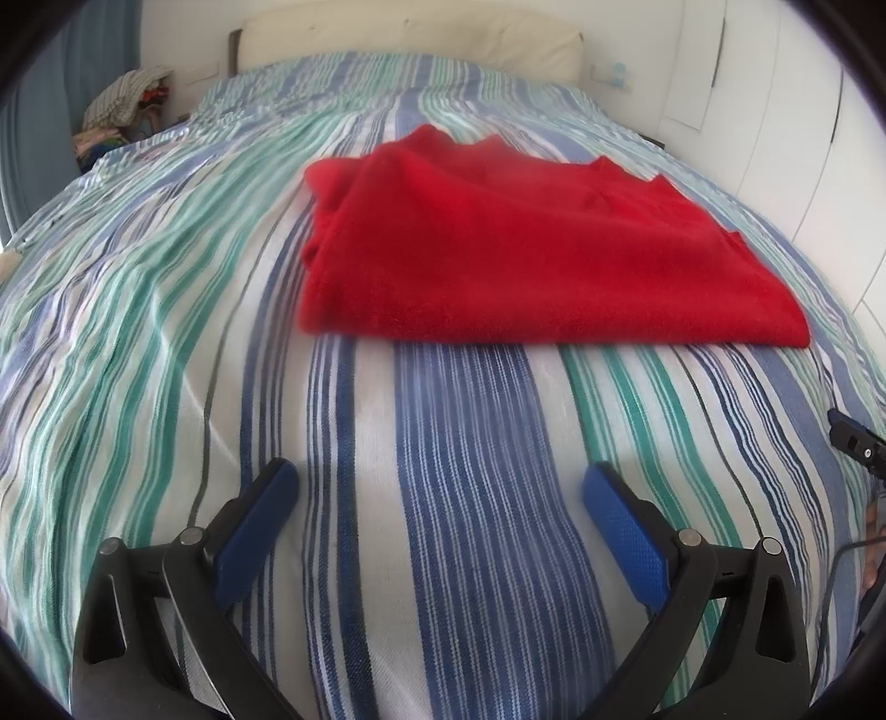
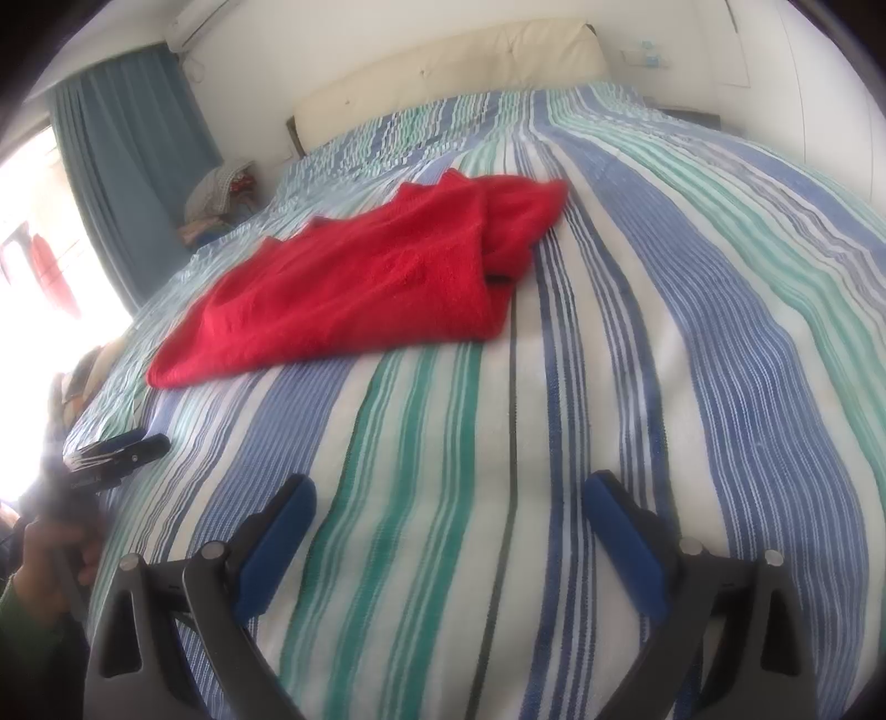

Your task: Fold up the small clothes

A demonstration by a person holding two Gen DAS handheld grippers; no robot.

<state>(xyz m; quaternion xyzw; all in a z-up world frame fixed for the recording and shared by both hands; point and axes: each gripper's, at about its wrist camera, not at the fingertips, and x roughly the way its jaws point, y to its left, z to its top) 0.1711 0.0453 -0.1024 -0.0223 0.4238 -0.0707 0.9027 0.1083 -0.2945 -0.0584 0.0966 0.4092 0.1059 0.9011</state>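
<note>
Blue-padded left gripper (image 1: 440,484) (fingers (image 1: 257,531) spread) above bedspread (image 1: 459,454)

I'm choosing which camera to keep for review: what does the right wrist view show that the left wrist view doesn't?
Only the right wrist view shows the blue curtain by a bright window, a hand in a green sleeve, and the red garment's bunched fold at its right end. Only the left wrist view shows the white wardrobe doors. Both show the garment lying free on the striped bedspread, the cream headboard, and an open, empty claw: left, right.
</note>
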